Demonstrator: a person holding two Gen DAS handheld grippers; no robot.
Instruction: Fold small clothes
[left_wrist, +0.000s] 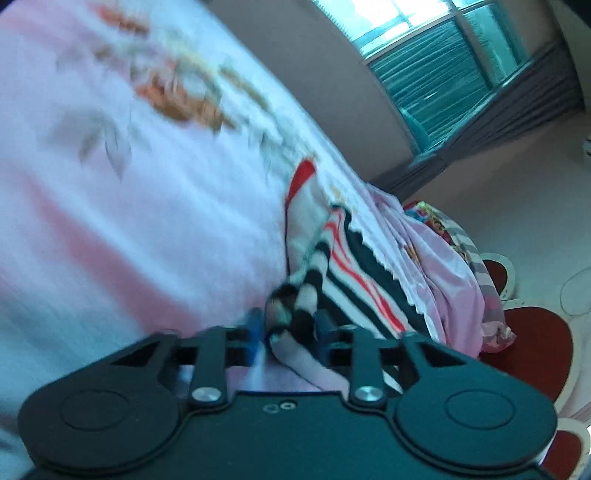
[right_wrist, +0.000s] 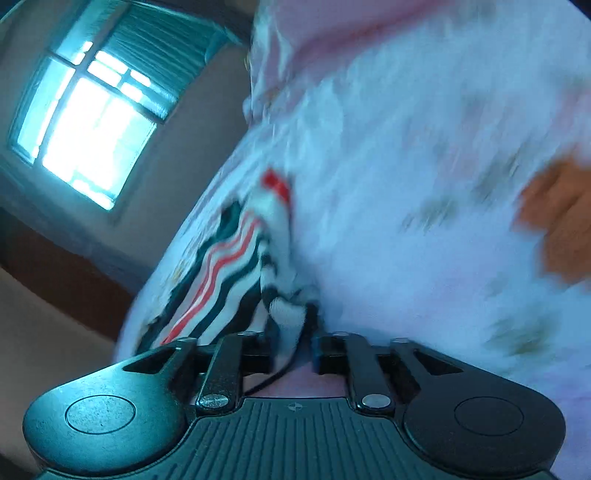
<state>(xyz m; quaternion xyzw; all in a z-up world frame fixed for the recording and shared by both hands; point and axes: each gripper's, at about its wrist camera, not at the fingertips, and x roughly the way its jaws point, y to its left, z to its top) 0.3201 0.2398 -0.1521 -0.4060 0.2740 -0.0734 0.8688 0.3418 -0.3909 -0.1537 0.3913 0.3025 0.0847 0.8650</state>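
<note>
- Folding looks barely begun to me: the striped garment (left_wrist: 343, 266) lies bunched and creased on the bed sheet (left_wrist: 129, 206), near the bed's edge, with no flat fold that I can see.
- My left tool (left_wrist: 288, 325) has a crumpled corner of the striped cloth between its fingers; blur keeps me from saying whether the pads press on it, so I cannot tell if it is clamped.
- My right tool (right_wrist: 291, 332) likewise has a bunched white-and-dark end of the garment (right_wrist: 229, 258) in its gap; whether it grips I cannot tell.
- Left to do, as I judge it: spread the piece flat, then fold it.
- Beside the bed hangs a pink cloth (left_wrist: 443, 273), with a red chair (left_wrist: 535, 343) below and a window (left_wrist: 436, 59) beyond; nothing blocks me but the rumpled sheet.
</note>
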